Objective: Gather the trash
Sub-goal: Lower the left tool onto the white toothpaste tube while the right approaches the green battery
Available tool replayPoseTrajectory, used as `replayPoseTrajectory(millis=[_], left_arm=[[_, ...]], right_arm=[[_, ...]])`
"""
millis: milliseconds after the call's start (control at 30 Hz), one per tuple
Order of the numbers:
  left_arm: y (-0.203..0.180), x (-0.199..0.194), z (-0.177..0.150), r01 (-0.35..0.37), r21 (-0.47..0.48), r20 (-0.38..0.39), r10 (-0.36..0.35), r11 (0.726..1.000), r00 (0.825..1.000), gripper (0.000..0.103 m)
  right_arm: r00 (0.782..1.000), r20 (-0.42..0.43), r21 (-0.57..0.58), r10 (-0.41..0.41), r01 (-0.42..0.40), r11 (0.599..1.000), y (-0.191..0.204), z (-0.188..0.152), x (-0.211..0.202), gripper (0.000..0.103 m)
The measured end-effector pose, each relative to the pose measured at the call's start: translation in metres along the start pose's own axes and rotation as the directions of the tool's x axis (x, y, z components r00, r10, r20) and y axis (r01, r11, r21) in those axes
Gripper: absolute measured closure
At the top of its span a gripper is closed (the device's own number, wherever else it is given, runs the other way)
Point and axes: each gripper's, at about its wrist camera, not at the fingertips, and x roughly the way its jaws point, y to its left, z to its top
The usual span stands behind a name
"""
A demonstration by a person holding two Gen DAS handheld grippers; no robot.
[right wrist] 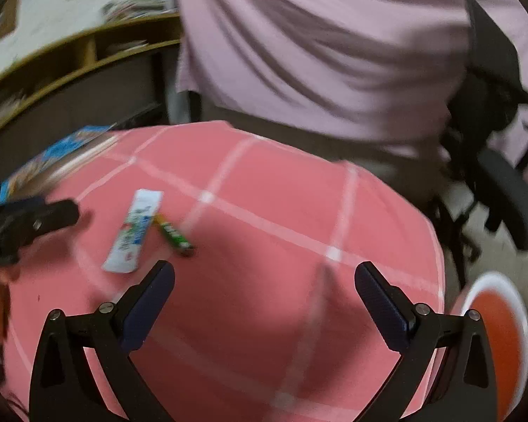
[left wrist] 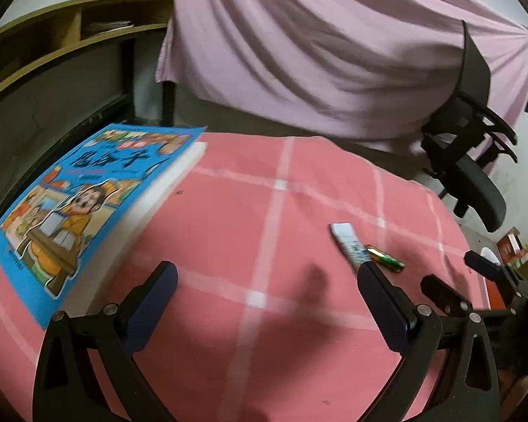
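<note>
— Where's the trash, and where are you?

— Two pieces lie on the pink checked cloth of the surface (right wrist: 264, 190): a white wrapper (right wrist: 133, 232) and a green battery (right wrist: 174, 235), side by side, the battery's near end touching or almost touching the wrapper's edge. I can't tell which from the blur. My right claw (right wrist: 264, 277) hangs above the cloth with its jaws wide apart and nothing between them. The trash sits ahead and off to its left.

— And the left?

— My left claw (left wrist: 268, 279) is spread wide too, empty. From its camera the wrapper (left wrist: 346, 242) and battery (left wrist: 385, 258) lie just beyond its right fingertip (left wrist: 368, 274). A thick blue picture book (left wrist: 88, 204) lies on the left side of the cloth, well apart from the trash.

— Which piece first?

— My judgement: the wrapper with the left claw, since it's nearest. It looks flat and thin, so I'd come down steeply, straddle its narrow width and close gently so it buckles up into the pads, not slides away.

— Any risk?

— Nudging the battery. It's round and could roll toward the cloth's edge, so I'd keep my fingertip clear of it. Where the trash should go is uncertain; an orange, white-rimmed round object (right wrist: 496, 330) shows low at the right, beyond the surface's edge, but it's too blurred to call a bin.
</note>
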Motion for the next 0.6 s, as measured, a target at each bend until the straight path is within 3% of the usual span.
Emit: replayPoseTrajectory(millis=[200, 600], left_arm=[[-0.026, 0.009, -0.003, 0.019, 0.099, -0.033, -0.015, 0.995, 0.999, 0.003], [-0.054, 0.033, -0.01, -0.029, 0.232, -0.073, 0.047, 0.972, 0.996, 0.004]], right_arm=[[0.996, -0.09, 0.137, 0.015, -0.003, 0.991, -0.023, -0.003, 0.014, 0.0], [0.995, -0.099, 0.105, 0.0, 0.01, 0.994, -0.032, -0.013, 0.002, 0.0]])
